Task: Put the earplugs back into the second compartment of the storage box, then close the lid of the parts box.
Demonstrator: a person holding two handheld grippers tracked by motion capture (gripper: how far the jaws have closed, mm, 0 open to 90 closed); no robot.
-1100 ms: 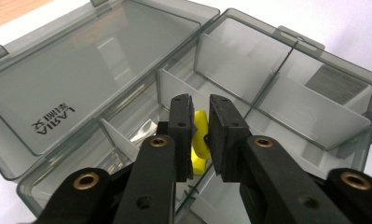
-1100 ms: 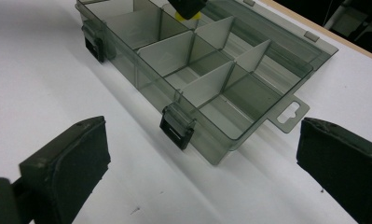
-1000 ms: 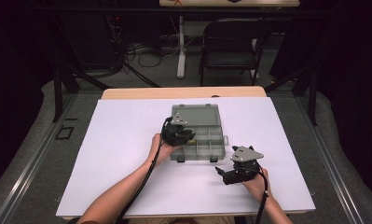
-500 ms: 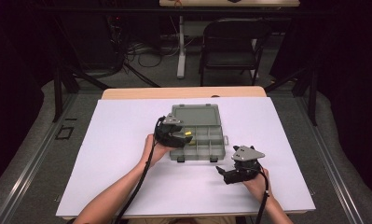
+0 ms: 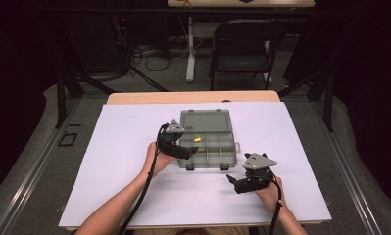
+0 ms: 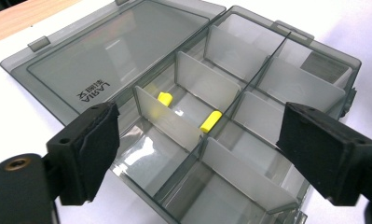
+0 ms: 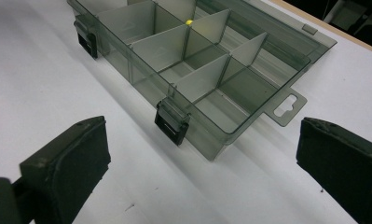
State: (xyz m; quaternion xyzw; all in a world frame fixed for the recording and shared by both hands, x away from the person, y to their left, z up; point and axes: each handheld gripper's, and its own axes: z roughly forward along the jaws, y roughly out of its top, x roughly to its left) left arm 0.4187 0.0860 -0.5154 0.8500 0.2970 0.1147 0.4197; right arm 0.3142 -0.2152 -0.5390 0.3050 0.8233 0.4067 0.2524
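A smoky clear compartment box [image 5: 217, 152] lies on the white table with its lid [image 5: 205, 121] folded flat behind it. Two small yellow pieces [image 6: 164, 98] [image 6: 210, 120] lie in one back-row compartment, and a yellow piece [image 5: 198, 139] shows from above. My left gripper [image 5: 189, 150] hovers at the box's left end. Its jaws have just been opening and stand wide with nothing between them [image 6: 204, 140]. My right gripper [image 5: 231, 180] rests on the table in front of the box's right corner, open and empty [image 7: 204, 163].
Two black latches [image 7: 172, 122] [image 7: 86, 42] hang on the box's front wall, and a hang tab [image 7: 286, 106] sticks out at its right end. The white table cover [image 5: 134, 196] is bare around the box. A folding chair [image 5: 242, 49] stands behind the table.
My left gripper has drawn back to the left from over the box and its jaws have spread apart. A yellow piece now lies uncovered in the compartment. The right gripper has stayed put.
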